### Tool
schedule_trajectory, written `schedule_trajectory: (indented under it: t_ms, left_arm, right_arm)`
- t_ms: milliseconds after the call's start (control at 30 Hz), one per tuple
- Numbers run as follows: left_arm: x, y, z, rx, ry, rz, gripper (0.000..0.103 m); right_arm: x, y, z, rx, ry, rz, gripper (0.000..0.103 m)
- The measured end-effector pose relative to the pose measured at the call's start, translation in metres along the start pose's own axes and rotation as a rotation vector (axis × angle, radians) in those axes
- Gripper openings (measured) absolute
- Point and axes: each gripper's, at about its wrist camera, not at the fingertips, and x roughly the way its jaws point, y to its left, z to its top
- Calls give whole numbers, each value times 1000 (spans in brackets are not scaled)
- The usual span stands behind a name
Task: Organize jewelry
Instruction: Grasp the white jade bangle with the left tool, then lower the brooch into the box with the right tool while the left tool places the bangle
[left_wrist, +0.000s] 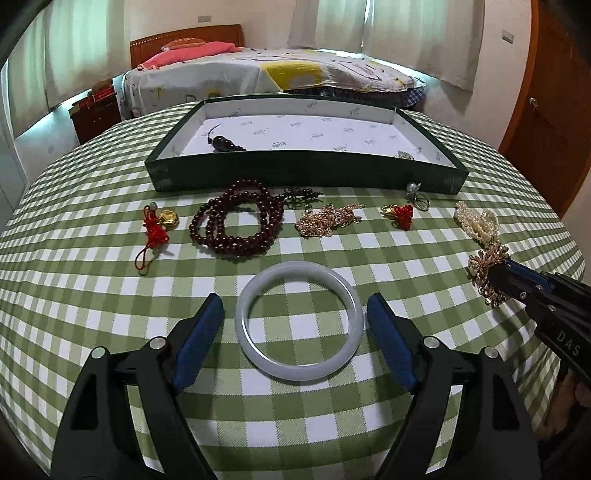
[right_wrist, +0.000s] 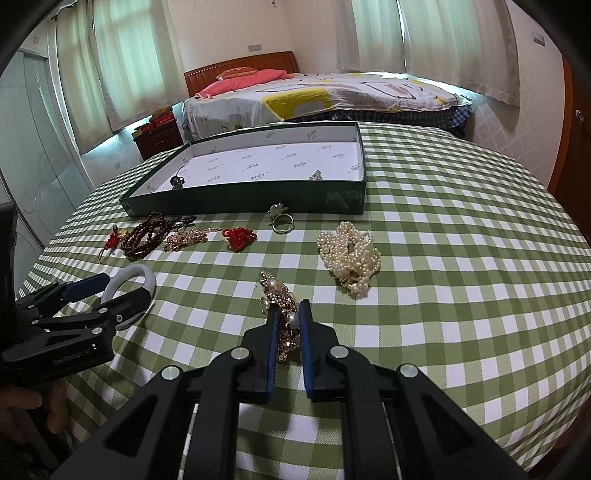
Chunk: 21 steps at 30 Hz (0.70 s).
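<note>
Now squeeze the left gripper (left_wrist: 295, 332) evenly so both pads meet the bangle (left_wrist: 300, 319) at its widest, then lift level toward the tray (left_wrist: 306, 173). Its jaws stand wide apart, holding nothing, with the bangle flat on the cloth (left_wrist: 295, 424) between them. The right gripper (right_wrist: 289, 317) is nearly closed around the brooch (right_wrist: 282, 306), apparently gripping it.

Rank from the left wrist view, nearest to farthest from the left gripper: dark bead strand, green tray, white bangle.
Measured from the left gripper:
1. White bangle, flat on the cloth between the open fingers.
2. Dark bead strand, beyond the bangle, slightly left.
3. Green tray, at the back, behind the row of jewelry.
</note>
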Motion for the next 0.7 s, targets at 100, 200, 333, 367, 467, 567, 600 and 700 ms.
schedule_trajectory:
  t_ms: [100,200,333,367,467,567,600,700]
  left_arm:
    - [1,-1,-1,11,-1,-1,78]
    - [1,-3,-1,28,-7,4,69]
    - [0,-3,-2,32,-12,-7,69]
    - [0,-2,-2,29,-15,-11,69]
    - [-2,-1,-2,23,-18,-24,69]
    - [-7,0,-2,22,-34,-28,69]
    - [-9,0,-1,25,-42,-28,69]
    - [-16,0,2,31,-66,-25,69]
  right_arm:
    - [1,0,0,0,3,1,12]
    - [1,1,-1,-3,5,1,12]
    - [2,2,0,-5,6,5,12]
    - [2,2,0,-5,8,8,12]
    - [1,3,0,2,5,19,12]
    - [-3,5,2,3,-9,23,12]
    - [-4,5,3,3,-12,25,12]
    - [-6,8,6,2,-21,33,11]
